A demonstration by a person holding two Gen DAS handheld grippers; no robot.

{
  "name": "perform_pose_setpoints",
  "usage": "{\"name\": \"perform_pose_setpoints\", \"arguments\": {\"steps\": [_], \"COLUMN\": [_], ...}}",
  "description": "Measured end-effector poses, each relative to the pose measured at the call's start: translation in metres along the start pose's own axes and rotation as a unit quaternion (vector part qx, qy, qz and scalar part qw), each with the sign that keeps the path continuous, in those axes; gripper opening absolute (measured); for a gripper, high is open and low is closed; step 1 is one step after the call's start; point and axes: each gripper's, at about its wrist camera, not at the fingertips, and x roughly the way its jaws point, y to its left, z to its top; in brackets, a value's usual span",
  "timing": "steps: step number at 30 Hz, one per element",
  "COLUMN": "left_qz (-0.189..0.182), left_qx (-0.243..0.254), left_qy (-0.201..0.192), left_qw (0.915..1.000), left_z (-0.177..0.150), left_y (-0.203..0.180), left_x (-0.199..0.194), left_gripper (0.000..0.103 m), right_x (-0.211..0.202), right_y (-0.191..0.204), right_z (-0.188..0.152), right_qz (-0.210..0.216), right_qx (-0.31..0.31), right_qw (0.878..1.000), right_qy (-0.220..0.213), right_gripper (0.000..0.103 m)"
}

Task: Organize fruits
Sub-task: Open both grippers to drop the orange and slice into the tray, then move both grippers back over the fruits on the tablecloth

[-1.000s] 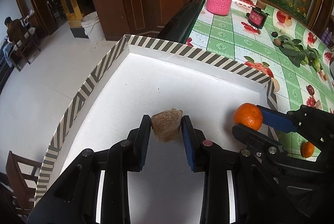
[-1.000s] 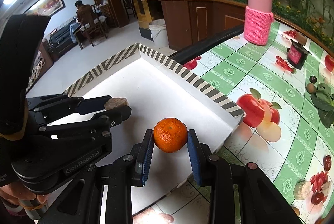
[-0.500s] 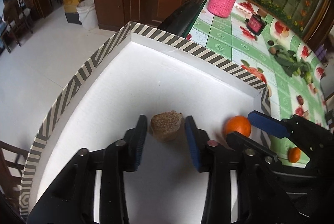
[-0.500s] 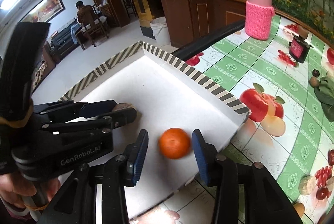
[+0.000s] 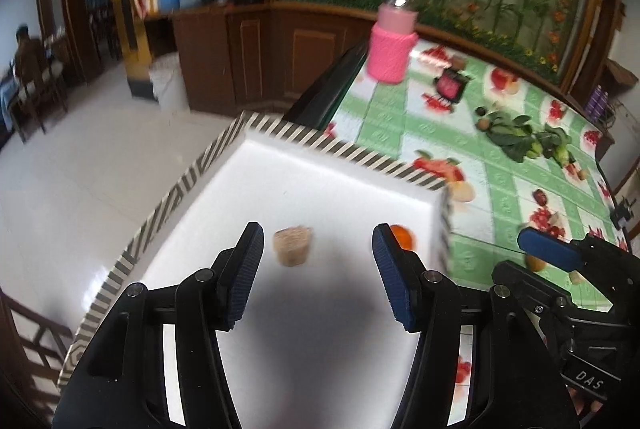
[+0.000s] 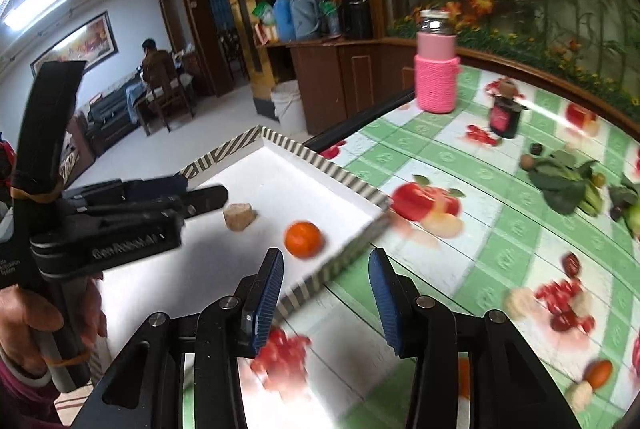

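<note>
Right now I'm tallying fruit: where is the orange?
The orange lies inside the striped-rim white tray, near its table-side corner, right of the brown chunk; it sits free, ahead of the right claw.

Left hand-held gripper (image 5: 318, 269) and right hand-held gripper (image 6: 326, 293), jaws apart, empty.

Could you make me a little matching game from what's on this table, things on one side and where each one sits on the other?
Things:
1. round orange fruit
2. brown rough-skinned cut chunk
3. jar in a pink knitted sleeve
4. bunch of dark green leaves

Places:
A. upright at the table's far edge
B. in the white striped-rim tray, near its right wall
C. on the green checked cloth, far right
D. in the tray, left of the fruit

Pairs: 1-B, 2-D, 3-A, 4-C
</note>
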Motion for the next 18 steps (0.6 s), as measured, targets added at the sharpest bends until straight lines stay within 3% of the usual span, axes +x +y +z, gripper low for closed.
{"name": "perform_pose_setpoints", "arguments": {"steps": [6, 18], "left_qz": [-0.042, -0.111], "left_qx": [0.026, 0.092], "left_qy": [-0.018, 0.027], "left_qw": [0.9986, 0.9892], "left_z": [-0.013, -0.047], "left_y": [-0.035, -0.128], "left_x": [-0.017, -0.010], "left_gripper": [0.057, 0.057], "right_x": [-0.038, -0.119], "right_y": [-0.024, -0.103], "right_z": [-0.034, -0.123], "right_qz": [-0.032, -0.140], "right_qx": [0.017, 0.103], "right_qw": [0.999, 0.985], "right_qy": [-0.003, -0.001], "right_gripper": [0.043, 0.043]}}
